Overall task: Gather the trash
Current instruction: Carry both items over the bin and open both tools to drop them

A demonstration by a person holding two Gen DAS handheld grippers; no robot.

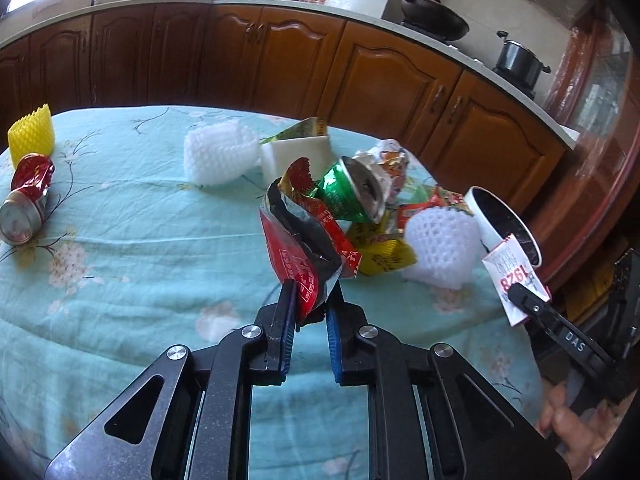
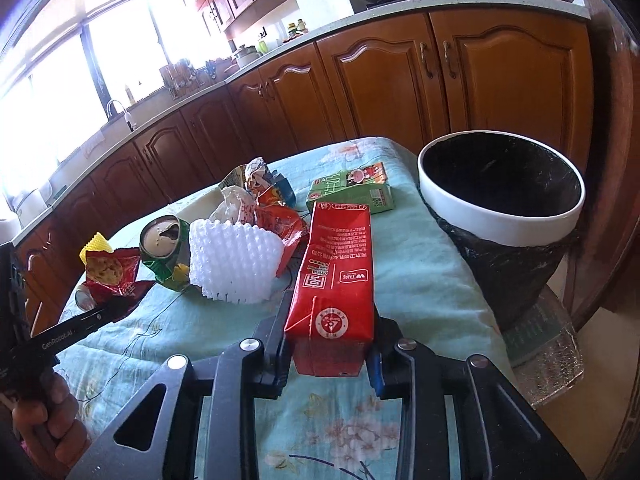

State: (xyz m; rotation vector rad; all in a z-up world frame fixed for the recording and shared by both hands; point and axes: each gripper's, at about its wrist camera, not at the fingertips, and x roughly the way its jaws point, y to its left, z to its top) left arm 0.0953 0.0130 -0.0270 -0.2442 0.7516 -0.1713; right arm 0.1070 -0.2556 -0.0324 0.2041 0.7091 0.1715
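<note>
My left gripper (image 1: 314, 300) is shut on a torn red snack wrapper (image 1: 300, 240) and holds it above the table; the wrapper also shows in the right wrist view (image 2: 108, 272). My right gripper (image 2: 330, 320) is shut on a red carton (image 2: 336, 276), held above the cloth; its end shows in the left wrist view (image 1: 516, 280). A white-rimmed bin (image 2: 500, 184) with a black liner stands off the table's right edge. Trash lies in the middle of the table: a crushed green can (image 1: 352, 192), white foam nets (image 1: 440, 248), wrappers and a green carton (image 2: 352, 192).
The table has a teal floral cloth (image 1: 140, 280). A crushed red can (image 1: 26, 200) and a yellow foam net (image 1: 32, 136) lie at its far left. Wooden kitchen cabinets (image 1: 280, 60) and a counter with a wok (image 1: 432, 16) stand behind the table.
</note>
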